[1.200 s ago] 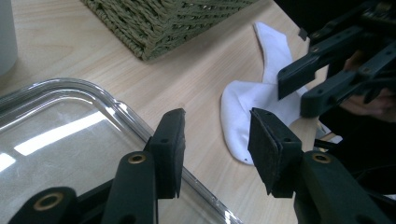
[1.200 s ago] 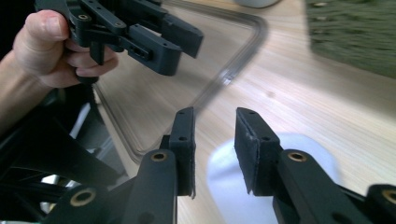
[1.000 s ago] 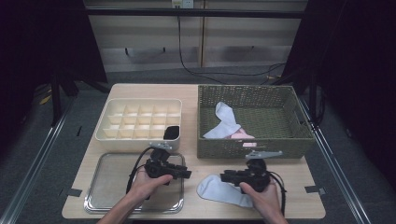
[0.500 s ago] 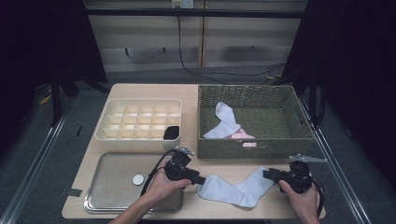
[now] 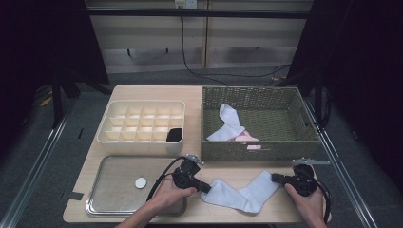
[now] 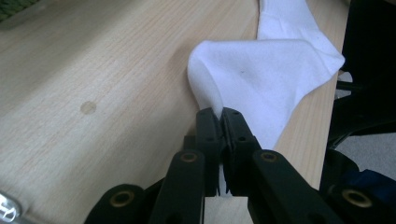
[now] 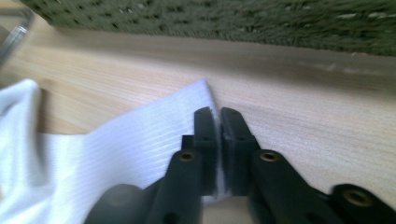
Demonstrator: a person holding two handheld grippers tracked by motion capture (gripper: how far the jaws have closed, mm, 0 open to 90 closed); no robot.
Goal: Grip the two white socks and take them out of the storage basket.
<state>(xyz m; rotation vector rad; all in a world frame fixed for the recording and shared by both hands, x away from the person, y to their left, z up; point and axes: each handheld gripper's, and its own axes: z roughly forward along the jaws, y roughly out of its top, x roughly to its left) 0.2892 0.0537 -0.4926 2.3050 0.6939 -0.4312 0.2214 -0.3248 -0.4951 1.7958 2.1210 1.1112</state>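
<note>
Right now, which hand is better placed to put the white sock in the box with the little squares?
Probably left. The left gripper pinches one end of the sock and sits nearer the box. The right gripper pinches the other end, farther off, in front of the basket.

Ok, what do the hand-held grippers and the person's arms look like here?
Both the left hand-held gripper and the right hand-held gripper are black, each with two flat jaws on linked bars joined by brass-coloured rivets. A grey three-cornered plate tops each, and a black cable loops away from each. The forearms are bare, with no sleeves in view.
</note>
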